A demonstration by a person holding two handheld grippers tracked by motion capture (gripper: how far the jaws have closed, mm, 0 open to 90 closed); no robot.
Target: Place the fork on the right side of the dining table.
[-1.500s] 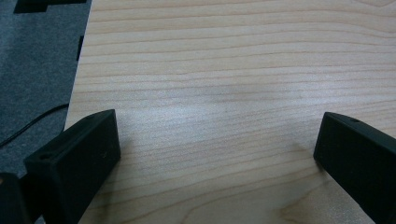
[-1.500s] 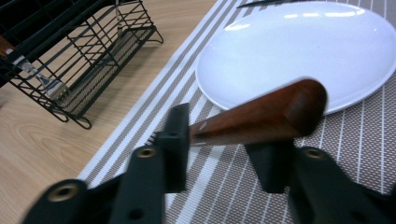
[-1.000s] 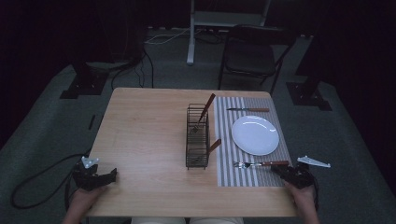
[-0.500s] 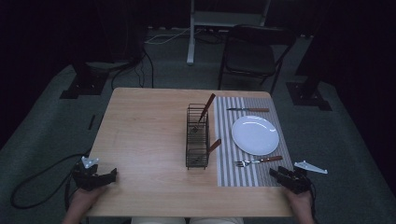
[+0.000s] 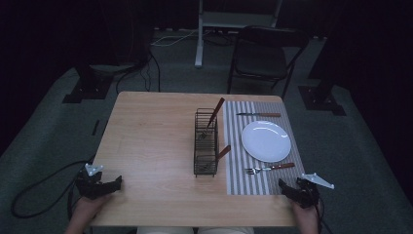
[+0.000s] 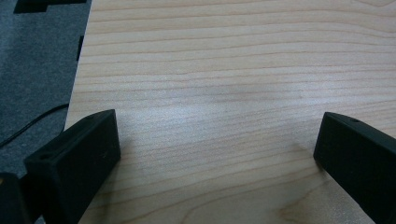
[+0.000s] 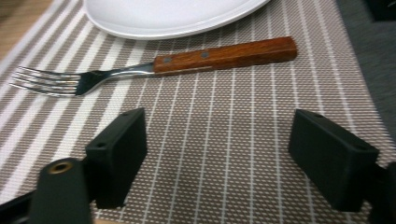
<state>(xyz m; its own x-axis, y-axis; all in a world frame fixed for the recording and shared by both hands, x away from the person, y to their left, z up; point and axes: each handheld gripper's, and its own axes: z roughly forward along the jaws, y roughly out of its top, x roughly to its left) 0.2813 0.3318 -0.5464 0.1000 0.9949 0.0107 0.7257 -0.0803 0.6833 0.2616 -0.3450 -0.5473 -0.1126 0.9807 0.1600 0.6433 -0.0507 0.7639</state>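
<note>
A striped placemat [image 5: 239, 146] on the wooden table [image 5: 156, 146] holds a white plate [image 5: 266, 141], a knife [image 5: 258, 115] behind it and a wood-handled fork [image 5: 270, 168] in front. The fork [image 7: 154, 67] lies just beyond my right gripper [image 7: 219, 154], which stands open over the placemat [image 7: 224, 140] with nothing between its jaws. In the high view the right gripper [image 5: 292, 189] sits at the mat's near right corner. My left gripper [image 5: 108, 185] rests open at the table's near left corner, its jaws over bare wood [image 6: 215, 93].
A black wire caddy [image 5: 206, 142] stands mid-table with two wooden-handled utensils in it. A folding chair [image 5: 265, 53] and stand legs sit beyond the far edge. A cable [image 5: 39, 190] trails on the floor at left.
The right gripper has drawn back from the fork toward the near right corner of the mat. The fork stays on the mat. The left gripper has not moved.
</note>
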